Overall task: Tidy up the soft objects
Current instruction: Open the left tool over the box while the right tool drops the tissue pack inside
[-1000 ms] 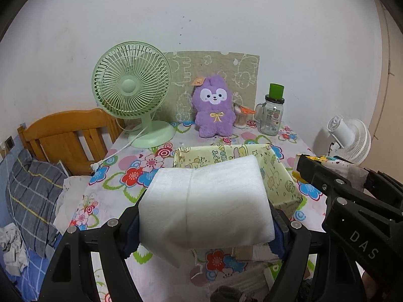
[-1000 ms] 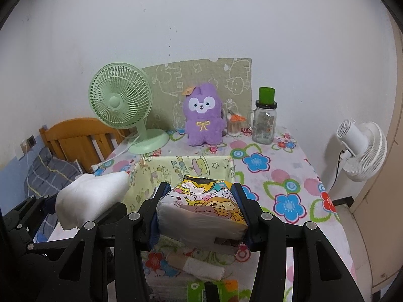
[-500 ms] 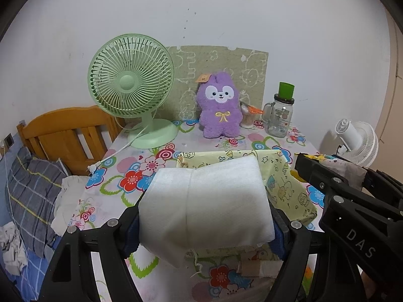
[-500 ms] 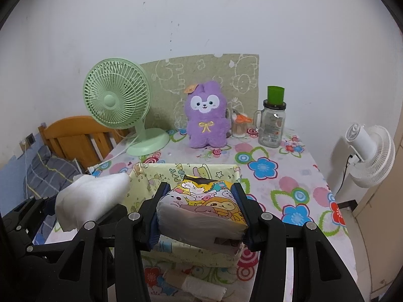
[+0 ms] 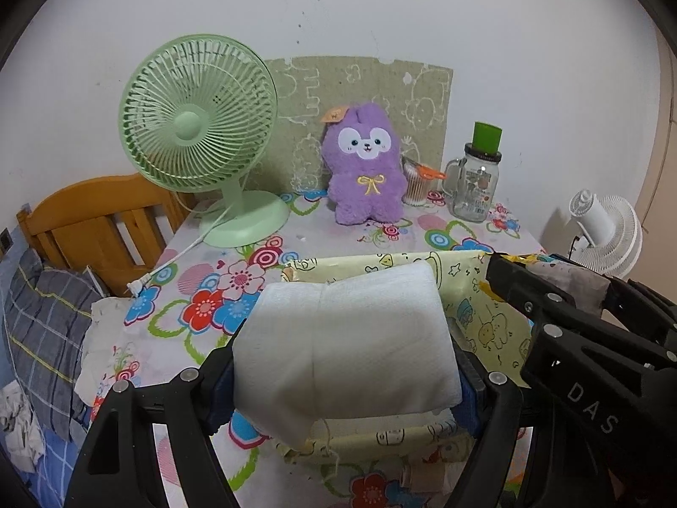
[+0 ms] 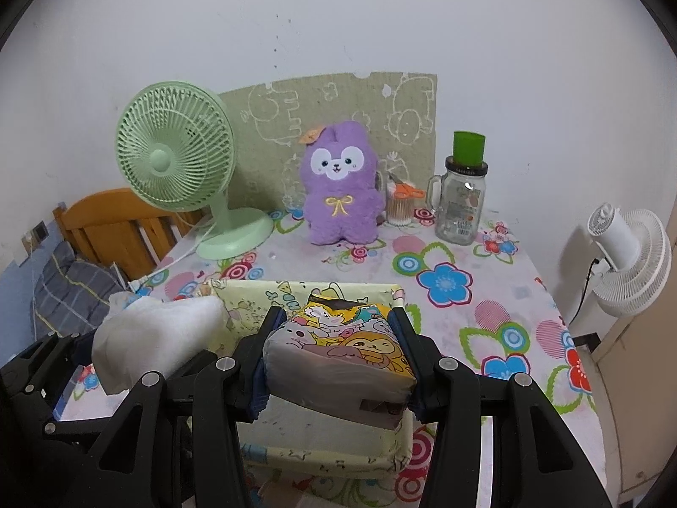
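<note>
Both hand-held grippers have advanced over the bench since the earlier frames: the yellow fabric box now sits directly beneath their loads, and the fan and plush at the back loom larger.

Left hand-held gripper [image 5: 347,376]: jaws clamped on a folded white towel [image 5: 345,338], pads pressing its two side edges. The cloth bulges above the jaws and one corner droops below, so the grip is a side squeeze that keeps the fold together. It hangs over the near-left part of the box.

Right hand-held gripper [image 6: 336,370]: jaws clamped on a cartoon-print tissue pack [image 6: 338,351], held flat by its short ends, printed face up. The pack dents slightly at the pads. It hovers above the box interior, not touching the floor of it as far as I can tell.

Yellow cartoon-print fabric box [image 6: 402,448]: open-topped, soft walls, near the front edge of the bench [image 6: 465,262]. Judgement: both soft items are being carried in together to be stowed side by side; lowering and release are not yet done.

Further out: purple plush rabbit [image 6: 338,182] upright against a green mat, green desk fan [image 6: 173,161] to its left, glass jar mug [image 6: 461,199] to its right, white fan [image 6: 626,262] beyond the bench.
</note>
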Tool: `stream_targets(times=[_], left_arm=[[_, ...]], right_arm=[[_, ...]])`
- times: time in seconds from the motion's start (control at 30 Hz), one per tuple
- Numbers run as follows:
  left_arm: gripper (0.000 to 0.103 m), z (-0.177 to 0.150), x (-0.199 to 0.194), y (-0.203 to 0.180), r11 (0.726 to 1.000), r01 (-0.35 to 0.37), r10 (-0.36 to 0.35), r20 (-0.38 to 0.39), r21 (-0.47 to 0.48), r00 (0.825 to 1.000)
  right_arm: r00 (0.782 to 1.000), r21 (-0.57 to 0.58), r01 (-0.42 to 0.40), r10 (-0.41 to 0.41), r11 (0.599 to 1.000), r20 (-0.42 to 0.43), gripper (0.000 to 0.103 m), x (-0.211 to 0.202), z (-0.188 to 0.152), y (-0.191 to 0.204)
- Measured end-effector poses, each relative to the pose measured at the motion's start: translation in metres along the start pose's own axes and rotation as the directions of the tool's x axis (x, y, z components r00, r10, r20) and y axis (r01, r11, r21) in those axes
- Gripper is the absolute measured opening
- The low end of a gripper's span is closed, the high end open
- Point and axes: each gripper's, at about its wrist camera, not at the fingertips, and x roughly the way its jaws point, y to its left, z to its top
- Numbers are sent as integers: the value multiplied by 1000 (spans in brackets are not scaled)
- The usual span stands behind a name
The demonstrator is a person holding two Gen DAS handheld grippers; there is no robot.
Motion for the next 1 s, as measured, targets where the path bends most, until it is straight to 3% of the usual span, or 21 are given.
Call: stream_targets(times=[0.27, 0.47, 0.57, 0.7, 0.83, 1.0], left_arm=[[82, -2, 25, -1, 1000, 3, -3, -45, -5, 999], [88, -4, 40, 0, 1000, -10, 9, -83, -8, 997], [91, -6, 44, -1, 1000, -15, 14, -94, -5, 995], [97, -10, 44, -3, 1000, -18, 19, -100, 6, 995], [103, -12, 42, -4, 1000, -8, 8, -100, 3, 995], [103, -14, 35, -5, 1000, -4, 4, -96, -2, 995]], right_arm=[[999, 1, 6, -6, 1000, -40, 53, 26, -1, -1], [998, -2, 13, -13, 1000, -57, 53, 39, -3, 1], [998, -1, 19, -19, 1000, -58, 60, 40, -4, 1], [998, 8, 29, -29, 1000, -60, 77, 40, -7, -1], [997, 6, 39, -39, 999, -66, 81, 36, -11, -2], [997, 1, 42, -42, 999, -63, 83, 28, -15, -1]])
